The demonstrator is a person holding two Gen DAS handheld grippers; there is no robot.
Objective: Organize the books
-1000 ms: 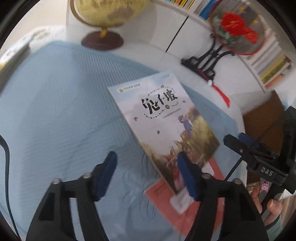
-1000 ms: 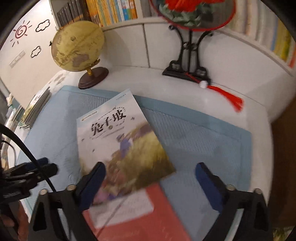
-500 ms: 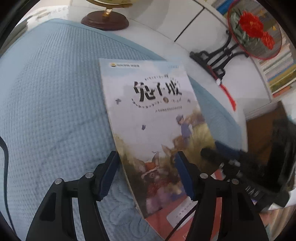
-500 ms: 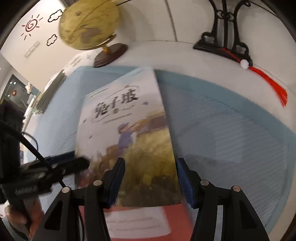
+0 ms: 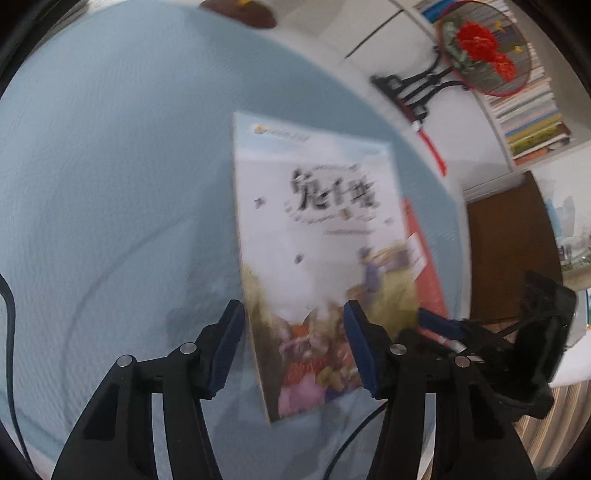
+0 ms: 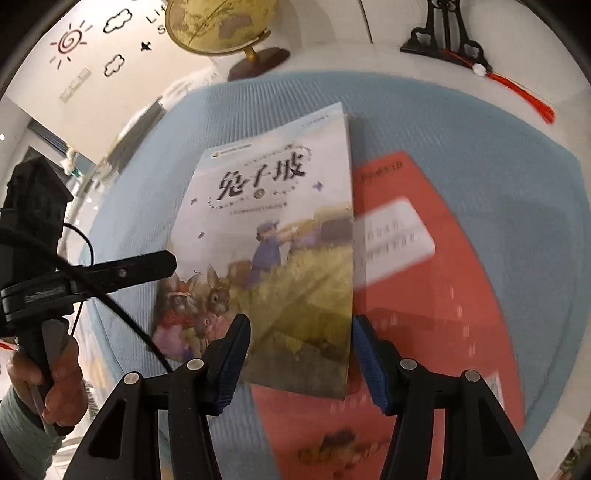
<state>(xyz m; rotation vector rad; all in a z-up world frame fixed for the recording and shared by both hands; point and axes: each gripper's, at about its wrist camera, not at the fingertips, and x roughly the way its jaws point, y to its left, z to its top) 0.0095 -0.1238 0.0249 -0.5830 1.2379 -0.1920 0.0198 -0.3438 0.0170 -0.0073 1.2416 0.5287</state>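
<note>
Book: rabbit-cover book (image 6: 280, 236) lying on red book (image 6: 436, 295), both on blue mat (image 6: 517, 155).
Axis: long side running away from both tongs.
Left gripper (image 5: 293, 345): just narrowed, half-spread, straddling near-left edge, not pinching.
Right gripper (image 6: 301, 360): just closed partway, bracketing near-right corner, grip unconfirmed.
Nearer: about equal.

Globe (image 6: 218, 26), embroidered fan on stand (image 5: 480, 59), red tassel (image 6: 524, 96), blue mat (image 5: 110, 184)
</note>
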